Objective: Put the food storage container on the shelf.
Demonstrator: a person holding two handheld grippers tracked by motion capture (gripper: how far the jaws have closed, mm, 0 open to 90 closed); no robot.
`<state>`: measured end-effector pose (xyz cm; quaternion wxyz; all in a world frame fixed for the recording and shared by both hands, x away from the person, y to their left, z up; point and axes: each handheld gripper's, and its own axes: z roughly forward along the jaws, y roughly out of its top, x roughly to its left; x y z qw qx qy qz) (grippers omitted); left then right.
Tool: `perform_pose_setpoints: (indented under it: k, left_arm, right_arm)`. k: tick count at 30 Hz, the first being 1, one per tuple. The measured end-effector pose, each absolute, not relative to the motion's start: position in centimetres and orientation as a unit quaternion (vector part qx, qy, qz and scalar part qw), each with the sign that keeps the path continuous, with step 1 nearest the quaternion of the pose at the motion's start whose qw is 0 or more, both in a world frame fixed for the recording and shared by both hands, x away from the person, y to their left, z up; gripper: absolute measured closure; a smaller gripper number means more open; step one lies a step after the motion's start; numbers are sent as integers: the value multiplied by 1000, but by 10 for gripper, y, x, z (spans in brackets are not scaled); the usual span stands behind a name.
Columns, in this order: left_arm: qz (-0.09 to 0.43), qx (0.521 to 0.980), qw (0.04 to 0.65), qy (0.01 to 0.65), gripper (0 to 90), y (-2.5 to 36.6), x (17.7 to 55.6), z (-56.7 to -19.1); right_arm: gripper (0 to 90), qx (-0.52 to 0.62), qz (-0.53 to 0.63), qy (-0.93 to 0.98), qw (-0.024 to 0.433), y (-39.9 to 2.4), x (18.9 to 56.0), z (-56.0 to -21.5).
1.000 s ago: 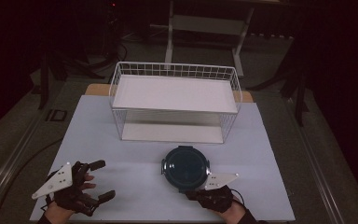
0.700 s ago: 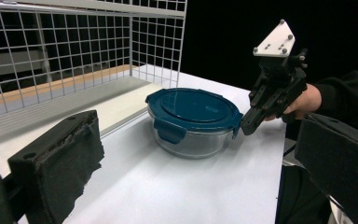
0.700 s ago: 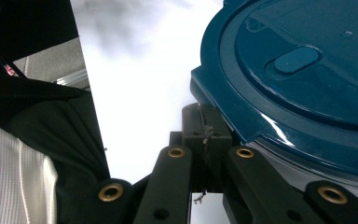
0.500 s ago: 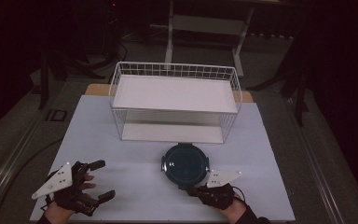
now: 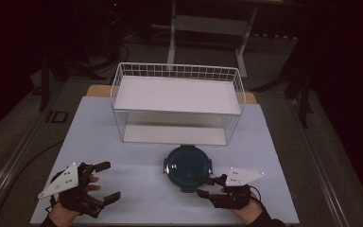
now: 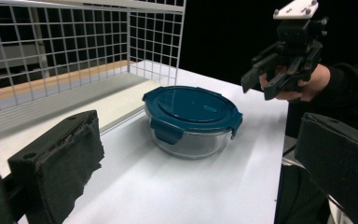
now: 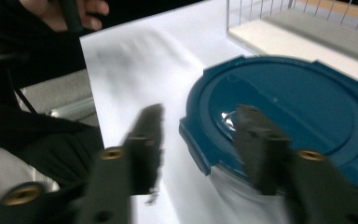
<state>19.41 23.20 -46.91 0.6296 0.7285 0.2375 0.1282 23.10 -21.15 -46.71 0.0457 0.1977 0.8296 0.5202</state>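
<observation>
On my left, the left gripper [image 5: 101, 182] sits parked at the near edge of the table [image 5: 123, 142], jaws spread wide with nothing between them, no change there. Ahead of it and off to its right sits the container [image 5: 187, 167], blue lid [image 6: 191, 106] clipped on, just in front of the wire basket [image 5: 177, 101]. Now the right side: the right gripper [image 5: 207, 186] was clenched a second ago and its jaws have just been opening; they now stand apart, nothing between them yet, at the container's near rim. In the right gripper view the lid edge lies just past the pads. I read this as me lining up a grab on the container.
</observation>
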Motion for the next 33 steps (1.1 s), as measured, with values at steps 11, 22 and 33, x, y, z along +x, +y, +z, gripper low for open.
perform_pose_setpoints:
  k: [11,22,33]
  left_arm:
    - [91,733,638,219,8,208,202,-450]
    - [97,740,620,241,7,183,222,-437]
    - [70,772,570,272,8,146,251,-435]
  right_arm:
    - [148,209,535,816,68,-223,237,-450]
    - [214,242,527,807,110,-238,245,-445]
    - [140,282,534,781,160,-252,248,-444]
